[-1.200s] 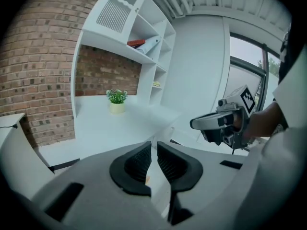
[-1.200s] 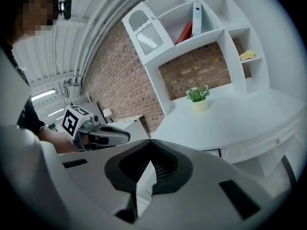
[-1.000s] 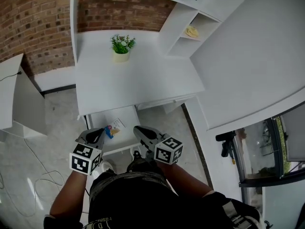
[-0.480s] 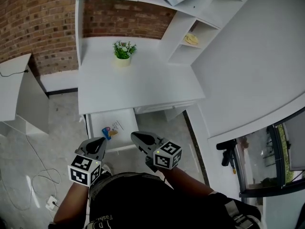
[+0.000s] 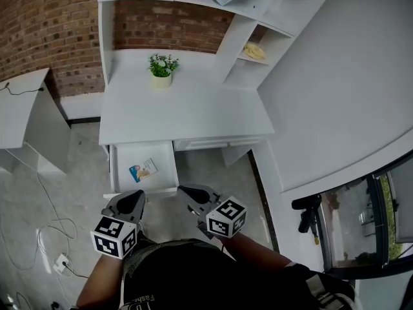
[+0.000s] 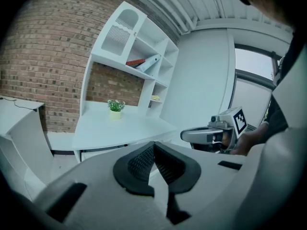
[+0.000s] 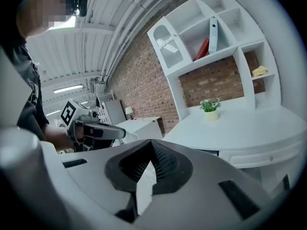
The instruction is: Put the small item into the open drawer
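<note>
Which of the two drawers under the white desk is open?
The left drawer, pulled out with a small colourful item lying inside; the right drawer sits shut.

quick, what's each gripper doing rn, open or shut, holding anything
left gripper: shut, holding nothing
right gripper: shut, holding nothing

Grey grippers (image 5: 137, 197), black-white marker cubes (image 5: 115, 236), dark shirt (image 5: 174, 273)
</note>
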`<state>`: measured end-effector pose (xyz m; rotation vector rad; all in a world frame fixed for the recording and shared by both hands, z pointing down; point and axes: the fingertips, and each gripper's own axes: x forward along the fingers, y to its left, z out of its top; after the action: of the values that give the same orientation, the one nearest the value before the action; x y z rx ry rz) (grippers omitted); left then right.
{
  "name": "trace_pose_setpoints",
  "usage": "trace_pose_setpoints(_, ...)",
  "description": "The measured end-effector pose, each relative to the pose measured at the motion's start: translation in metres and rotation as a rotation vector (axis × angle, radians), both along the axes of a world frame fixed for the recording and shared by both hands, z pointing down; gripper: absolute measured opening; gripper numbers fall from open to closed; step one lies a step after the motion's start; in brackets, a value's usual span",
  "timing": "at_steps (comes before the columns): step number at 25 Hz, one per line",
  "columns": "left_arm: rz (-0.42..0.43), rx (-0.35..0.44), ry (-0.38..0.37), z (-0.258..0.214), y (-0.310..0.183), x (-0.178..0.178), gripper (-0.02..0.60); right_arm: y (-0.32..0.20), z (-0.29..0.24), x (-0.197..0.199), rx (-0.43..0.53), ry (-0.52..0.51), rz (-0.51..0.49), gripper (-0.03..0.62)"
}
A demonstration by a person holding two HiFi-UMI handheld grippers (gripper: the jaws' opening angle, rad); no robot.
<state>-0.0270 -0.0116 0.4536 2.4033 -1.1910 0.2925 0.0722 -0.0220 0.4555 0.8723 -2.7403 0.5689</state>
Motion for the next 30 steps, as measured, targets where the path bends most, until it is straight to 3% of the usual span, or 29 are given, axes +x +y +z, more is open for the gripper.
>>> trace_pose_setpoints(11,-0.044,0.008,-0.039,-0.008,0.057,0.043,0.017,0.05,0.004,0.04,0.014,-0.007,-0.042,0.004)
trace_pose_setpoints(21,-0.077,0.037,-0.053,-0.012,0.079,0.034,0.017,0.069,-0.005,0.049,0.039,-0.034,-0.023,0.004)
trace_pose_setpoints(30,-0.029,0.067,-0.049,-0.025,0.081,0.013,0.017,0.079,-0.015,0.027,0.057,0.004,0.005,0.005)
